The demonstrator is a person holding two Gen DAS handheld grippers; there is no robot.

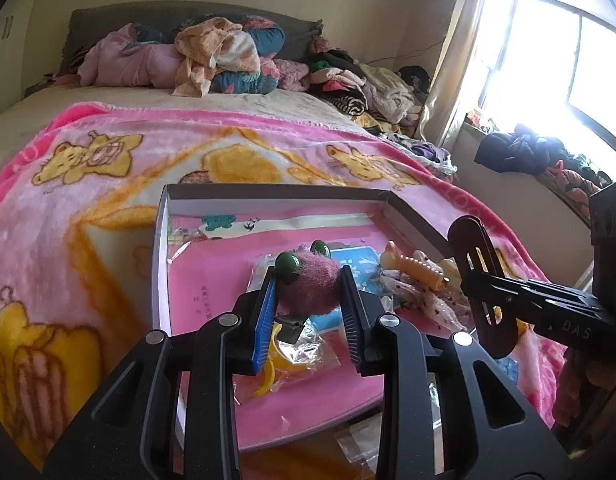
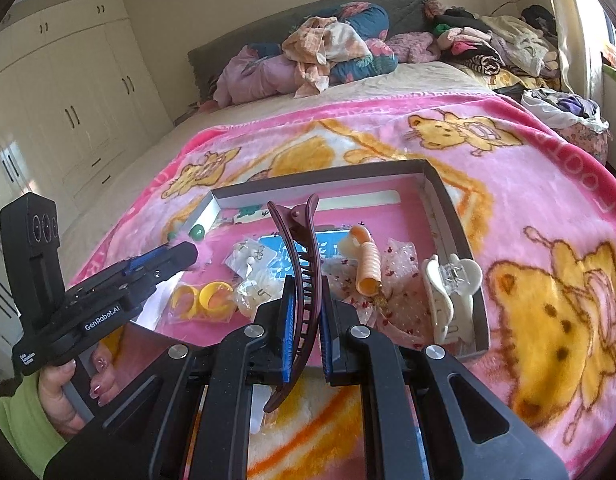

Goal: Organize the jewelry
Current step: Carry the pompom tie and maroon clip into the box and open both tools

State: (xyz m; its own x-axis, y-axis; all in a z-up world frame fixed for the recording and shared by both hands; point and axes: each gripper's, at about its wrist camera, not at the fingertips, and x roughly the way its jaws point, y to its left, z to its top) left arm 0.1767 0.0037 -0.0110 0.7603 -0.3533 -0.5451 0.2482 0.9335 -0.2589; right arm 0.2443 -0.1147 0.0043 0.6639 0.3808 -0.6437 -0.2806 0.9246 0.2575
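Note:
A shallow box (image 1: 268, 191) (image 2: 441, 200) with a pink lining lies on the bed. My left gripper (image 1: 307, 280) (image 2: 188, 254) hangs over its left half, shut on a fuzzy pink pom-pom hair tie (image 1: 312, 288) with green beads (image 1: 288, 266). My right gripper (image 2: 306, 285) (image 1: 473, 280) is over the box's near side, shut on a long maroon hair clip (image 2: 296, 236) (image 1: 467, 236) that stands up between its blue pads. Inside the box lie a cream claw clip (image 2: 447, 292), a peach ribbed clip (image 2: 367, 264), yellow rings in a bag (image 2: 204, 300) and bagged earrings (image 2: 250, 258).
The box rests on a pink bear-print blanket (image 2: 527, 208). Piled clothes and pillows (image 2: 327, 52) fill the head of the bed. A bright window (image 1: 547, 60) is to the right, wardrobes (image 2: 68, 112) to the left. A hand in a green sleeve (image 2: 60, 392) holds the left gripper.

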